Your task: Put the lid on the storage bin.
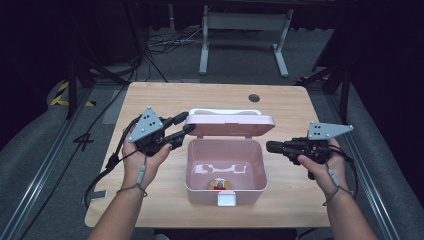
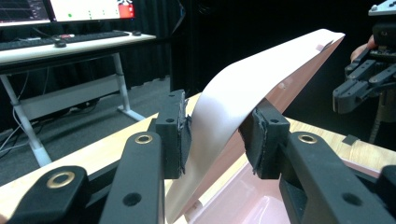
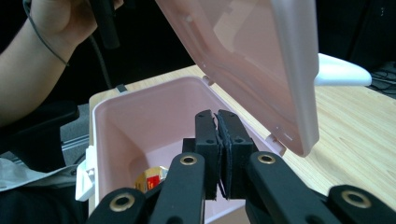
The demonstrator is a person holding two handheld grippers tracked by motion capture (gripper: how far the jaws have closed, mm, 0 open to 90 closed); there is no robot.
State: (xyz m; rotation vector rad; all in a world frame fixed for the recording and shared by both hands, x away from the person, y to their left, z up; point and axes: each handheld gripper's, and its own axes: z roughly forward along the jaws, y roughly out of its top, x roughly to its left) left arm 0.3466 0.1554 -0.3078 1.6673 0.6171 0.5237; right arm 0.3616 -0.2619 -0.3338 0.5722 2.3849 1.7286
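A pink box (image 1: pixel 200 192) stands open in the middle of the wooden table (image 1: pixel 150 100). Its lid (image 1: pixel 230 125) is raised and leans over the box. My left gripper (image 1: pixel 186 123) is at the lid's left end. In the left gripper view its jaws (image 2: pixel 215 140) sit on either side of the lid (image 2: pixel 261 79), with both pads against it. My right gripper (image 1: pixel 270 146) hovers shut just right of the box. In the right gripper view its closed pads (image 3: pixel 218 140) point into the box (image 3: pixel 116 135) under the lid (image 3: pixel 252 60). A small red and yellow item (image 1: pixel 218 184) lies on the box floor (image 3: pixel 150 178).
A white latch (image 1: pixel 226 200) hangs on the box's front and a white handle (image 1: pixel 225 111) shows behind the lid. The table has a round hole (image 1: pixel 254 97) at the back. A desk with monitors (image 2: pixel 70 42) stands beyond the table. The right gripper (image 2: pixel 359 88) appears at the far right.
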